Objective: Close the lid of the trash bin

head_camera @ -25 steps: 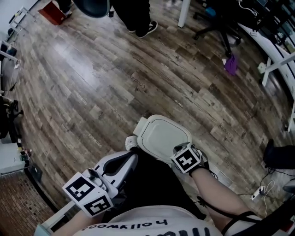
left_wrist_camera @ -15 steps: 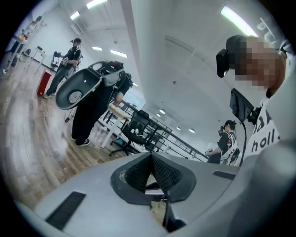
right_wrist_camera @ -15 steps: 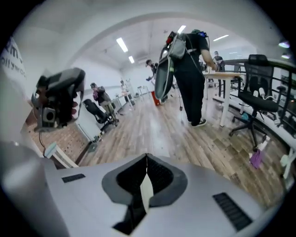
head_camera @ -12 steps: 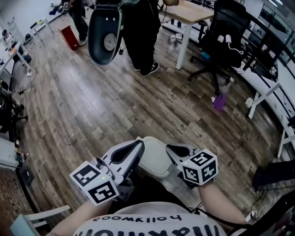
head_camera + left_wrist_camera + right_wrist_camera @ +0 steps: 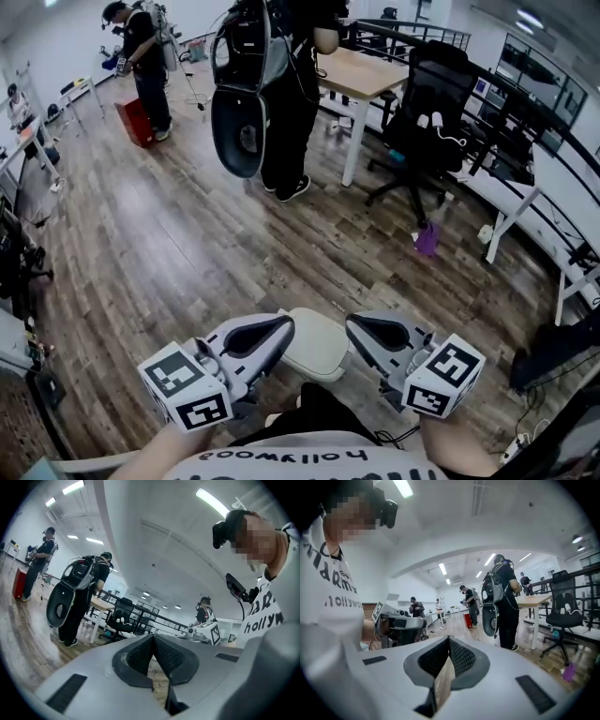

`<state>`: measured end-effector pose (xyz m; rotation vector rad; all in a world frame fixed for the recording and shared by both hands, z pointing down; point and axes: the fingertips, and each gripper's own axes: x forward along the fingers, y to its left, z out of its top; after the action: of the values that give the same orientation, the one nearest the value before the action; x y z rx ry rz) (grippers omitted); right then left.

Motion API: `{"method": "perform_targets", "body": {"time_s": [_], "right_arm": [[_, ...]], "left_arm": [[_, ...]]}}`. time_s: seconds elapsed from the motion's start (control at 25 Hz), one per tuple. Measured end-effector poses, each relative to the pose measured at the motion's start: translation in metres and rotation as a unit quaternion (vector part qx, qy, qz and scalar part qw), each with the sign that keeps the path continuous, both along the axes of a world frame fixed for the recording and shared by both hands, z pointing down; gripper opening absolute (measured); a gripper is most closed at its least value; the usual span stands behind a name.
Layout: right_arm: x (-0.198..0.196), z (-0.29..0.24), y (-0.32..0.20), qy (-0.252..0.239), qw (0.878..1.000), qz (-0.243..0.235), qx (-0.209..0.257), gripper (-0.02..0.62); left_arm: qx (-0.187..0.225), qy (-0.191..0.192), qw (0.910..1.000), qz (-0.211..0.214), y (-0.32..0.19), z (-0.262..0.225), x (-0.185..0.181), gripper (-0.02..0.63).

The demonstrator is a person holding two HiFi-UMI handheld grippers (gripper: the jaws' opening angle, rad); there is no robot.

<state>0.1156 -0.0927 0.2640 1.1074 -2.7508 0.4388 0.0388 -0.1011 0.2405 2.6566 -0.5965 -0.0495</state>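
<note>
The trash bin's white lid (image 5: 315,344) shows low in the head view, between my two grippers, lying fairly flat; the bin's body beneath it is mostly hidden. My left gripper (image 5: 286,324) is held just left of the lid, above its edge, with its jaws together and nothing between them. My right gripper (image 5: 352,324) hangs just right of the lid, also shut and empty. Neither touches the lid. The left gripper view shows that gripper's closed tips (image 5: 152,637) pointing across the room; the right gripper (image 5: 449,638) looks the same. The bin is in neither gripper view.
A person with a backpack and a dark oval shell (image 5: 239,127) stands ahead on the wood floor. Behind are a desk (image 5: 373,72), a black office chair (image 5: 422,112), a purple object (image 5: 427,239) on the floor, a red box (image 5: 134,122) and another person (image 5: 141,56).
The right gripper has come off the lid and both grippers have lifted. The lid has gone from propped up to lying flatter. The head view has tilted up to show the room.
</note>
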Motion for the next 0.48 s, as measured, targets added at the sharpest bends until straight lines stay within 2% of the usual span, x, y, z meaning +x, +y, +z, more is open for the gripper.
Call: {"method": "perform_targets", "body": {"time_s": [0.12,0.24,0.48], "right_arm": [[-0.005,-0.009,0.024,0.001,0.999,0.033,0.014,0.008],[-0.002,-0.01,0.038,0.014,0.997,0.069,0.022,0.008],[0.013,-0.022,0.049,0.019,0.991,0.132,0.03,0.008]], "left_arm": [[0.012,-0.023,0.9995,0.018,0.021,0.001,-0.023,0.008],[0.026,-0.044,0.9987,0.004,0.032,0.003,-0.053,0.008],[0.015,-0.029,0.9992,-0.024,0.031,0.001,-0.087,0.008]]}}
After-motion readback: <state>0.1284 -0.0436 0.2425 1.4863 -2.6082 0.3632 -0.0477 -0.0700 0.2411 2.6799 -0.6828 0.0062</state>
